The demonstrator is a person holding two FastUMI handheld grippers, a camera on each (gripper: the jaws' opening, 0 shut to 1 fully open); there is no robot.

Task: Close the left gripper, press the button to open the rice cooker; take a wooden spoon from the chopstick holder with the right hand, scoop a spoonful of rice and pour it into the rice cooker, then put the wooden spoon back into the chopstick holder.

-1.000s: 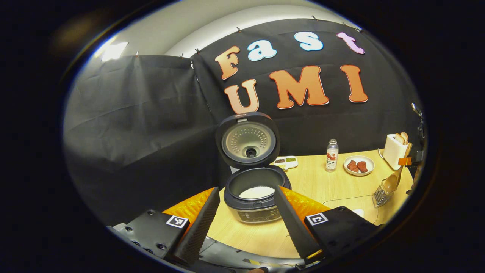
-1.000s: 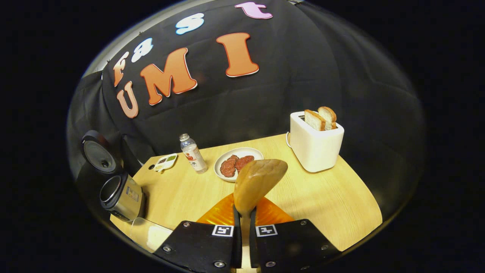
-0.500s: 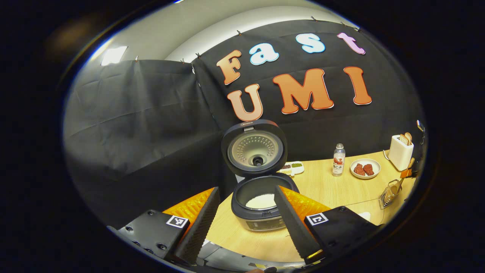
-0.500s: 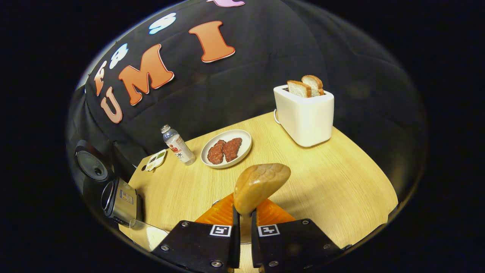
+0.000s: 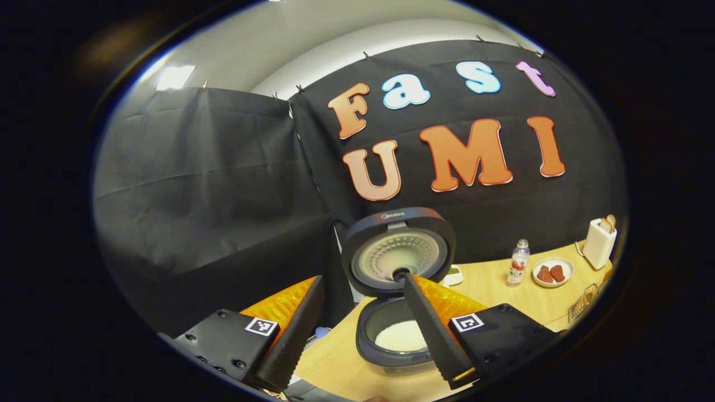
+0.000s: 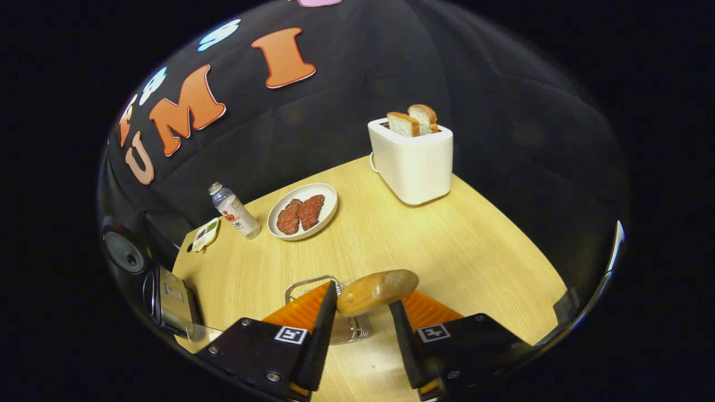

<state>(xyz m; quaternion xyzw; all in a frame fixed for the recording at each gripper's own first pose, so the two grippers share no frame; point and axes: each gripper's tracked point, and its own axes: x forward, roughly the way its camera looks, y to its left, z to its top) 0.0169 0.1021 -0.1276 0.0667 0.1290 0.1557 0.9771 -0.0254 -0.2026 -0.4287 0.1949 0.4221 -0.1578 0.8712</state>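
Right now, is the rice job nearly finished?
Nearly. The cooker has its lid up and rice inside. The right claw is open, and the spoon sits between its fingers over the wire holder, seemingly just let go. Whether the spoon has settled in the holder is hard to tell. Left claw is open.

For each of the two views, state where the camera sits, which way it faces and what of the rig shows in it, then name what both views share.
Left gripper view: rides the left gripper, faces the open rice cooker with rice inside; its two fingers show spread apart.
Right gripper view: rides the right gripper, looks down over the table at the wooden spoon in the chopstick holder; fingers apart, beside the spoon.
Shared: rice cooker, bottle, plate of meat, toaster.
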